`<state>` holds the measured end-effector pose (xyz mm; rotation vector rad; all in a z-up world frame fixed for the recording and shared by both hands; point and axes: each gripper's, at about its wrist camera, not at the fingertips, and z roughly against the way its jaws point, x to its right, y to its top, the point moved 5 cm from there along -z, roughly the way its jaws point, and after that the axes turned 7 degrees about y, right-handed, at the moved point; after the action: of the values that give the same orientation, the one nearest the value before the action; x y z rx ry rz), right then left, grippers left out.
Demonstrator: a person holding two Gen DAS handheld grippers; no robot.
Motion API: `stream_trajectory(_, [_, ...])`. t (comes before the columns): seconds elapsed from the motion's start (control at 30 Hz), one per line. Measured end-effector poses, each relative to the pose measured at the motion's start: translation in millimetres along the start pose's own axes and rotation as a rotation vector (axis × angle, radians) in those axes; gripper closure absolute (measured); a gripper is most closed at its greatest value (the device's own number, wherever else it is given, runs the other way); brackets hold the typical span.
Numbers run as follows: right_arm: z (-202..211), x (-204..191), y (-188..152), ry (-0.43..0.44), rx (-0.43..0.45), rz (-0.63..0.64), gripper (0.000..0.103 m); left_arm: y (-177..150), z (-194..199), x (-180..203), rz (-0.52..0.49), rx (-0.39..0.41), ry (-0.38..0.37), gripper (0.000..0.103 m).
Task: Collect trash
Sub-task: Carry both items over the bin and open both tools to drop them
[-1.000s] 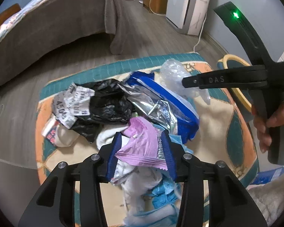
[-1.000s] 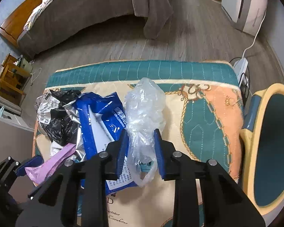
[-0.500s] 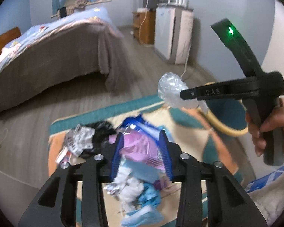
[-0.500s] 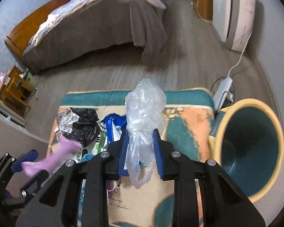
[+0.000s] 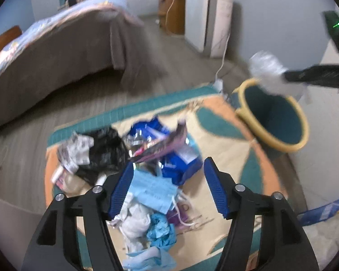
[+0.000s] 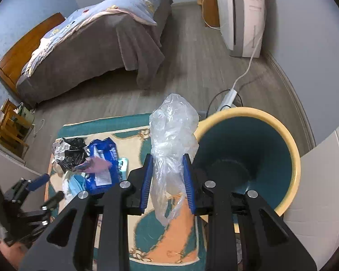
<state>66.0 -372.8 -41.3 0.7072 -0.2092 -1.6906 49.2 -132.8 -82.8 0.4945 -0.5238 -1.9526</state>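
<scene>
**Bag to the bin, wrapper loose**

While the right tool [image 6: 167, 180] pinches a clear plastic bag [image 6: 173, 140] just beside the teal wastebasket [image 6: 291, 158] rim, the left tool [image 5: 167, 187] is opening; the pink wrapper [image 5: 162, 144] sits blurred beyond its pads, apparently free above the trash pile [image 5: 124, 158] on the rug [image 5: 226, 135]. Step in hand: carry to bin. Next: centre the bag over the mouth, then release.

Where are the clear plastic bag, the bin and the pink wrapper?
clear plastic bag [image 6: 173, 133]: right wrist view, crumpled upper bulge above the pads.
bin [image 6: 292, 149]: right wrist view, yellow rim, right side.
pink wrapper [image 5: 162, 145]: left wrist view, blurred middle of the wrapper.
</scene>
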Motion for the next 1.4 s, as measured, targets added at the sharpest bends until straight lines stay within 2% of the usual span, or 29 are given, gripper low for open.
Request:
stream_trajectory(0.13, [1,10,2,0.038,0.013,-0.058,0.077,1,-21,-1,0.041,-0.035,-0.012,0.038])
stream_trajectory(0.33, [-11,7,0,0.034,-0.01,-0.014,0.077,23,-46,11,-0.111,-0.02,0.082,0.035])
stream_trajectory(0.47, [-19,8,2,0.034,-0.022,-0.005,0.077,32,-74,-1,-0.128,-0.056,0.095,0.035])
stream_trajectory(0.53, [-23,6,3,0.026,-0.027,0.011,0.077,34,-89,-8,-0.116,-0.086,0.078,0.043])
stream_trajectory(0.6, [-28,5,2,0.019,-0.036,0.03,0.077,35,-99,-12,-0.111,-0.109,0.027,0.077])
stream_trajectory(0.67, [-30,5,2,0.018,-0.045,0.037,0.077,37,-100,-14,-0.112,-0.097,-0.004,0.088])
stream_trajectory(0.87, [-26,12,9,0.036,-0.032,0.009,0.077,64,-64,-6,-0.15,0.032,-0.016,0.092])
stream_trajectory(1.03, [-9,30,14,0.03,0.003,-0.029,0.077,93,-21,20,-0.182,0.152,-0.014,0.092])
stream_trajectory(1.13, [1,47,16,0.005,0.023,-0.044,0.077,104,0,51,-0.195,0.183,-0.069,0.092])
stream_trajectory(1.27, [11,78,14,-0.041,0.037,-0.088,0.077,113,10,102,-0.252,0.188,-0.13,0.092])
stream_trajectory(1.4, [15,107,9,-0.082,0.028,-0.125,0.077,113,0,158,-0.309,0.131,-0.204,0.092])
